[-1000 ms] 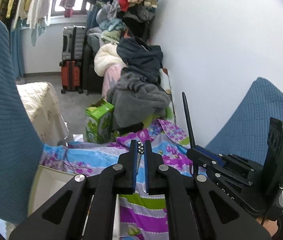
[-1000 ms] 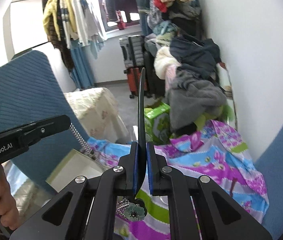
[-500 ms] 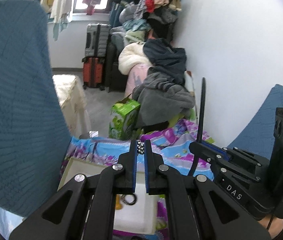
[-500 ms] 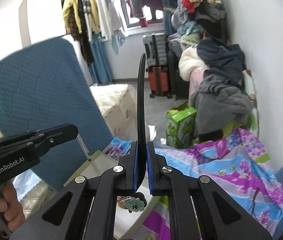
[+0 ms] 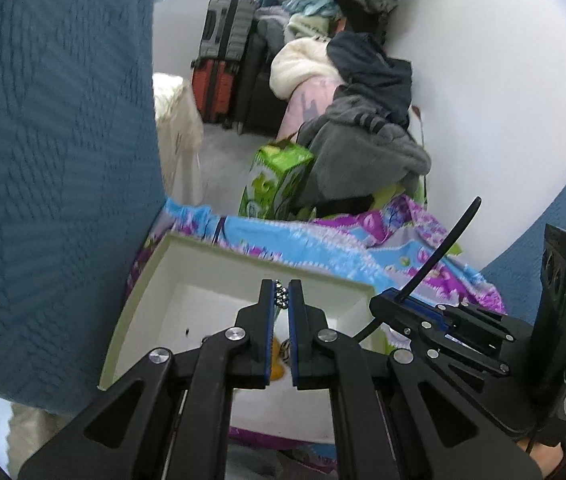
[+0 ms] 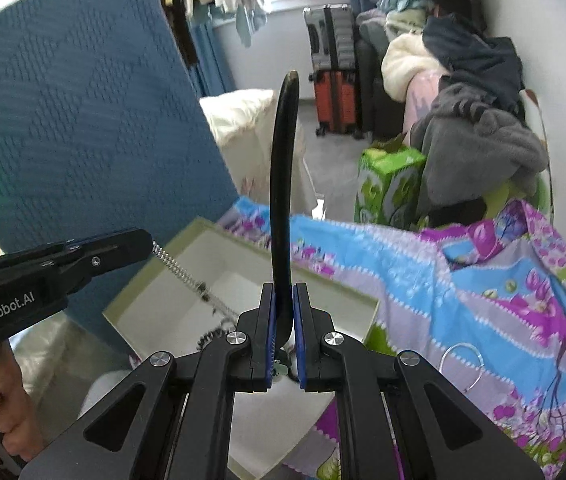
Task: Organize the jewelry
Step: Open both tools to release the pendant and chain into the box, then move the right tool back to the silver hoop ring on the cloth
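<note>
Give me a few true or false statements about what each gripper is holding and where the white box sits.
1. The left gripper is shut on a silver beaded chain. True.
2. The right gripper has its jaws wide open and empty. False: they are shut on a black curved headband.
3. The open white cardboard box rests on a flowered purple and blue cloth. True.
4. The green carton lies inside the white box. False: it stands on the floor beyond the cloth.
</note>
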A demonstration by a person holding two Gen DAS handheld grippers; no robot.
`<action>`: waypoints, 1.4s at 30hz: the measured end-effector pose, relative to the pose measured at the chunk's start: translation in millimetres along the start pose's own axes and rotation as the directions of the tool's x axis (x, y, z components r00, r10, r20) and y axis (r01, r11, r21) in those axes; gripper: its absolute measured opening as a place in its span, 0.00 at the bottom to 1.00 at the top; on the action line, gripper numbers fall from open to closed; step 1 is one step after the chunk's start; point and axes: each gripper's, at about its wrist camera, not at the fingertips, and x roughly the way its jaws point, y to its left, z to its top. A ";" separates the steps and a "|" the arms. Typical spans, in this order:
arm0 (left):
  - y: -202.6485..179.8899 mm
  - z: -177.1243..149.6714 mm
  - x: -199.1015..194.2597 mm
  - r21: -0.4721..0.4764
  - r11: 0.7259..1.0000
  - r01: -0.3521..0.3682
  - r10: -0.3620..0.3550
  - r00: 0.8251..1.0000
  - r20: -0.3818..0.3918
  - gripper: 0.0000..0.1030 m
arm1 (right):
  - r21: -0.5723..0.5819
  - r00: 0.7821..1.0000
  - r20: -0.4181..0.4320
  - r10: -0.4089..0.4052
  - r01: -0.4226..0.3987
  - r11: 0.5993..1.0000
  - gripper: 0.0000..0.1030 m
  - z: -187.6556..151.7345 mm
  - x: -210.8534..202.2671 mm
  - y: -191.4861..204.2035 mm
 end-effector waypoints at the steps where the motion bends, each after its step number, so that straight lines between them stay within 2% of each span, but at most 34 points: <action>1: 1.9 -2.8 3.5 -0.002 1.000 -0.001 0.001 1.000 -0.008 0.06 | -0.002 1.000 -0.014 -0.001 0.001 1.000 0.06 -3.9 5.3 0.8; 9: 20.2 -21.1 35.1 -0.025 1.000 -0.012 0.009 0.996 -0.086 0.06 | -0.013 0.993 -0.118 -0.005 0.003 1.000 0.06 -19.8 38.8 3.6; 19: 26.5 -32.5 44.6 -0.021 0.999 -0.025 0.022 0.992 -0.122 0.06 | 0.019 0.985 -0.170 -0.012 0.015 1.000 0.07 -25.7 56.3 -2.3; 23: 23.8 -29.6 37.0 -0.021 1.000 -0.024 0.021 0.993 -0.117 0.06 | 0.022 0.989 -0.150 0.003 0.000 1.000 0.08 -21.7 46.5 -2.5; 25: 20.0 -26.9 29.6 -0.014 1.000 -0.020 0.018 0.994 -0.105 0.06 | 0.022 0.991 -0.133 0.005 -0.002 1.000 0.14 -17.7 39.9 -3.1; 26: 17.5 -25.1 25.8 -0.012 1.000 -0.024 0.022 0.995 -0.099 0.07 | 0.024 0.992 -0.124 0.009 -0.006 1.000 0.23 -15.8 35.9 -3.1; 28: 13.4 -21.4 19.5 -0.014 0.999 -0.028 0.027 0.996 -0.088 0.15 | 0.027 0.995 -0.097 0.023 -0.021 0.999 0.25 -11.5 24.5 -3.6; 30: 6.9 -17.7 8.6 -0.013 0.999 -0.033 0.032 0.998 -0.058 0.39 | 0.024 0.997 -0.075 0.028 -0.026 0.999 0.25 -7.0 14.7 -4.3; 32: -0.3 -14.0 -1.4 -0.002 0.999 -0.038 0.038 0.999 -0.027 0.48 | 0.025 0.998 -0.050 0.035 -0.034 0.999 0.25 -2.1 2.9 -6.5; 36: -19.2 -5.7 -18.6 0.012 0.999 -0.039 0.038 0.999 0.014 0.52 | 0.022 0.999 0.007 0.038 -0.038 0.999 0.25 6.1 -23.3 -12.4; 42: -50.8 -1.2 -42.3 0.049 0.998 -0.035 0.031 0.996 0.081 0.52 | 0.034 0.994 0.105 0.028 -0.032 0.999 0.26 12.4 -66.8 -32.1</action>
